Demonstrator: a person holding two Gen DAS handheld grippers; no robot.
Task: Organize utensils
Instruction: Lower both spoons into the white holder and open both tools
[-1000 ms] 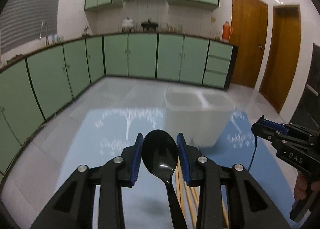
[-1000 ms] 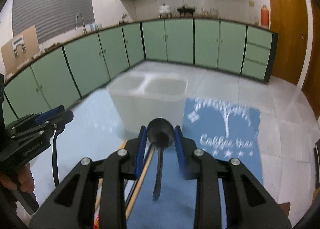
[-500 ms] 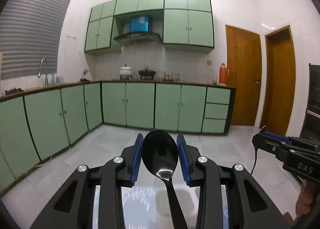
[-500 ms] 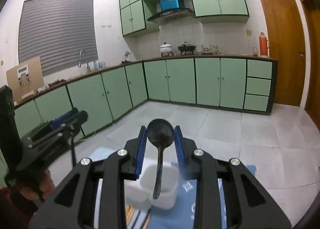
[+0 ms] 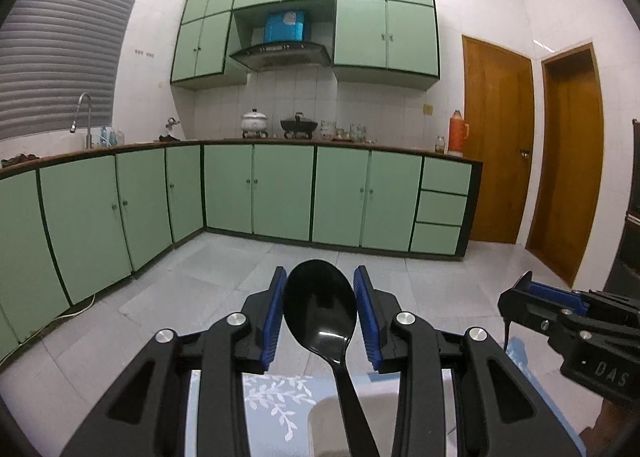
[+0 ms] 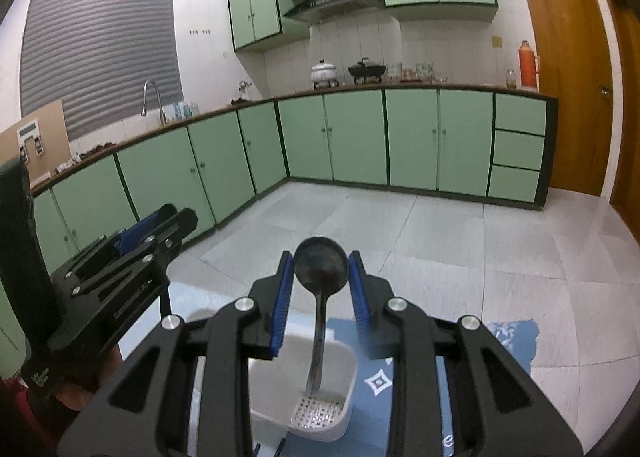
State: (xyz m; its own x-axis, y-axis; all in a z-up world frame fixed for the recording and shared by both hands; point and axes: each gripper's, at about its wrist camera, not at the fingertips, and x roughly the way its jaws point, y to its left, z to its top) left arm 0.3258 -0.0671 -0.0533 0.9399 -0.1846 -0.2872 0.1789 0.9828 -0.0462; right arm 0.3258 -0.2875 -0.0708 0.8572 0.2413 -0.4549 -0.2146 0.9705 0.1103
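Spoons fill both tools at this moment. My left tool (image 5: 319, 311) is clamped on the bowl of a glossy black plastic spoon (image 5: 320, 307), its handle hanging down over the near rim of the white plastic utensil holder (image 5: 320, 417). My right tool (image 6: 320, 291) is closed on the bowl of a dull grey metal spoon (image 6: 320, 269), whose handle tip dangles inside the holder's compartment with the perforated floor (image 6: 318, 415). The holder stands on a blue patterned mat (image 6: 512, 341) on the desk, near its far edge.

I judge the step to be dropping each spoon handle-first into a compartment. To do it well I would sink each handle deep enough that it cannot tip out, keep it clear of the rim, and only then part the pads. I would also hold the two tools apart, since they hang close together over the holder.
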